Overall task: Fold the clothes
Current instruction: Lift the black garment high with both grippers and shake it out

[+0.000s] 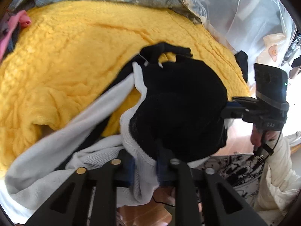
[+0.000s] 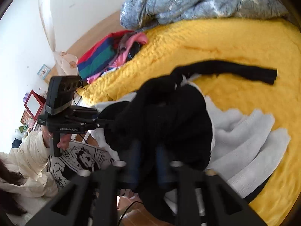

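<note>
Black-and-white garment (image 1: 178, 109) bunched on the yellow blanket (image 1: 65, 56), one black sleeve (image 2: 235, 71) lying flat along it away from the bunch; left hand-held gripper (image 1: 145, 162) and right hand-held gripper (image 2: 148, 162) each clamped on its near edge.

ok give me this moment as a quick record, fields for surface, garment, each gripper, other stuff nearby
surface: yellow blanket
garment: black and white garment, bunched at the blanket's near edge
left gripper: left gripper shut on the garment's white edge
right gripper: right gripper shut on the black cloth
nearby: blue-grey quilt behind; colourful clothes pile at the side
</note>
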`<state>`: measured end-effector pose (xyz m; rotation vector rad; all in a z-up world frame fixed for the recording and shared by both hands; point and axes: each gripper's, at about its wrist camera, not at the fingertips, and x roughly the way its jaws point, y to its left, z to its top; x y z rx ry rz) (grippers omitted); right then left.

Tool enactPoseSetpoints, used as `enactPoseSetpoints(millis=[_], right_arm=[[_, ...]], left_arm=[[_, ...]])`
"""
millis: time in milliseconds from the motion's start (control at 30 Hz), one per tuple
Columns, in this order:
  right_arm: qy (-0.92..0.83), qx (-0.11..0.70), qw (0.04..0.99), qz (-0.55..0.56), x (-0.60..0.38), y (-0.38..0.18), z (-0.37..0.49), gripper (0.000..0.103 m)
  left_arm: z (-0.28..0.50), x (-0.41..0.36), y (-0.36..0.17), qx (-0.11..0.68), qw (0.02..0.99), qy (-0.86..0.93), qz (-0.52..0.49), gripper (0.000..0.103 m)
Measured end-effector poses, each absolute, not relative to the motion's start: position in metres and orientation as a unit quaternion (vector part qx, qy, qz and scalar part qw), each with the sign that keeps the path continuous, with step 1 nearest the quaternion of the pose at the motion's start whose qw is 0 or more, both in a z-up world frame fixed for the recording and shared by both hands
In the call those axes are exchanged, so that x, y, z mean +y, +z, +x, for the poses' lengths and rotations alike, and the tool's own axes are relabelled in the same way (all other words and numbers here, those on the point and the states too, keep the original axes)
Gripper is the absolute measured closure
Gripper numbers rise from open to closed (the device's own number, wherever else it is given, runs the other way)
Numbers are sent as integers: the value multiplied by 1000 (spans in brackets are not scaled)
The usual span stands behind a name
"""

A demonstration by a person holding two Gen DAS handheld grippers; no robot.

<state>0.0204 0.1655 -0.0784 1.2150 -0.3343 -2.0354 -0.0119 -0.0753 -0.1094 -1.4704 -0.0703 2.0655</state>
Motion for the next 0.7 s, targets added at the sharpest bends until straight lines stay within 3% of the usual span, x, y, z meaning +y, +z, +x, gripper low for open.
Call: enactPoseSetpoints(millis=[700], right_arm=[[-896,-196,267,297,220,-13,39,101]], left_arm=[[-2,-150,-38,-141,200,886,-395,88]])
